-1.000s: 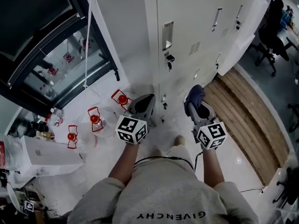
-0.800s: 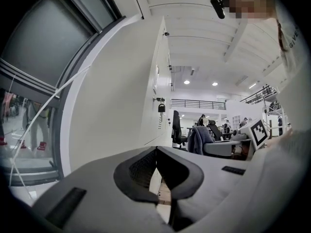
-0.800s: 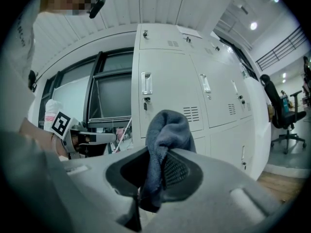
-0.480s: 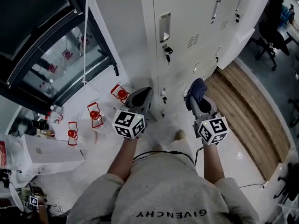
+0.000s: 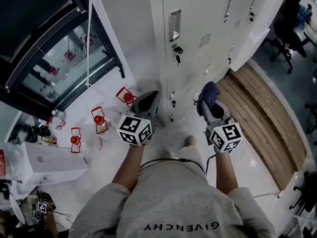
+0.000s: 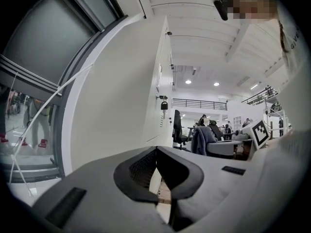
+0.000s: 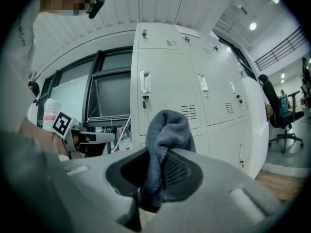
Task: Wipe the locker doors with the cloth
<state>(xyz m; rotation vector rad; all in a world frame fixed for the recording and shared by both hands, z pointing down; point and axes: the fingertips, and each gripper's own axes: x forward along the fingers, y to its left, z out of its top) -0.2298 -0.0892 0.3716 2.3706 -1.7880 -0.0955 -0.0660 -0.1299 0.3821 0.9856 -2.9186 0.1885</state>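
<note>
White locker doors (image 5: 198,24) rise in front of me, seen steeply from above; in the right gripper view the lockers (image 7: 167,89) stand just beyond the jaws. A blue-grey cloth (image 5: 209,92) is pinched in my right gripper (image 5: 209,103), bunched above the jaws and a short way off the lower doors. In the right gripper view the cloth (image 7: 165,130) hangs between the pads with the right gripper (image 7: 156,171) shut on it. My left gripper (image 5: 151,100) hovers beside it, near the locker row's left end. The left gripper (image 6: 156,152) has its jaws together and holds nothing.
Three red stands (image 5: 99,120) sit on the white floor at the left, below a dark glass window wall (image 5: 44,58). A white box (image 5: 49,162) lies at the far left. A strip of wooden flooring (image 5: 257,113) and an office chair (image 5: 290,29) are to the right.
Both grippers have stayed almost where they were, the left one drifting slightly left. The cloth is still held in the right gripper.
</note>
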